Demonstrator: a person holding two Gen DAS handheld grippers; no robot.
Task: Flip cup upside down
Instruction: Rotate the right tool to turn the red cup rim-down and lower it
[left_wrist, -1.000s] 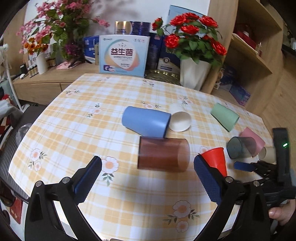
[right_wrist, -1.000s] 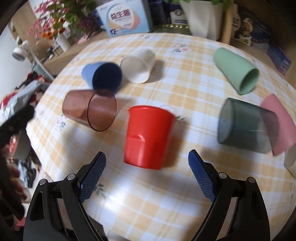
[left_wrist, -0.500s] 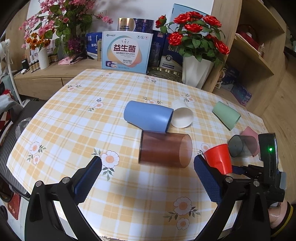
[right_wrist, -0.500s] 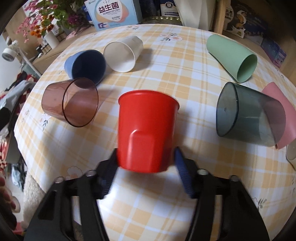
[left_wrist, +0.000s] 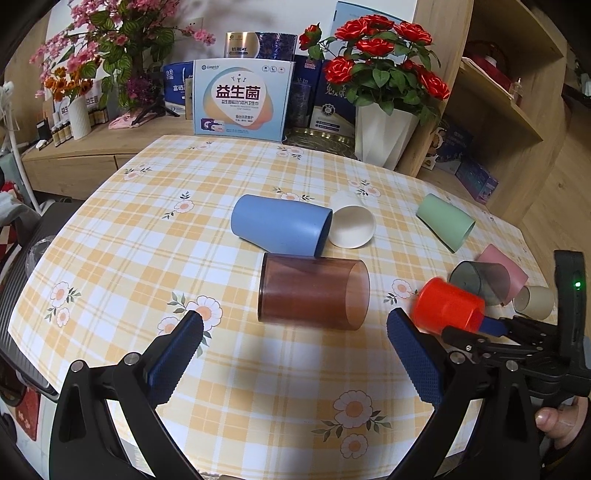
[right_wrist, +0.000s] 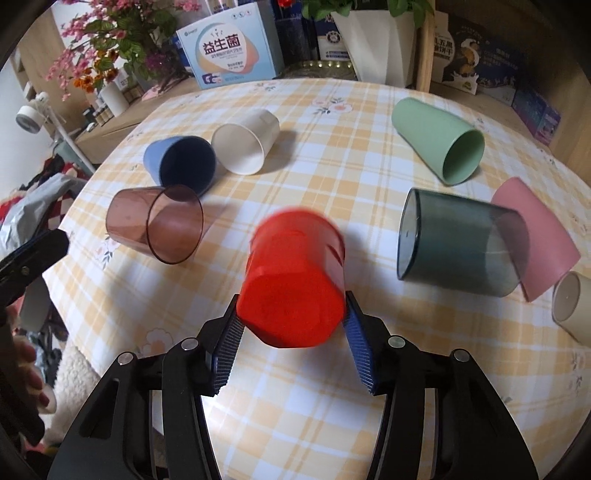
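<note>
The right tool (right_wrist: 291, 325) pinches the red cup (right_wrist: 295, 284) tipped on its side above the tabletop (right_wrist: 332, 177), the left tool (left_wrist: 295, 354) spread idle, so roll the wrist through smoothly before lowering rim-first.

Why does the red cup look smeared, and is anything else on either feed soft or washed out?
Right wrist view: the red cup in the right tool is motion-blurred, other cups sharp; bright sunlight washes out the tablecloth near the tool. Left wrist view: the same cup is smeared, the brown cup crisp; fisheye bends the table edges.
</note>
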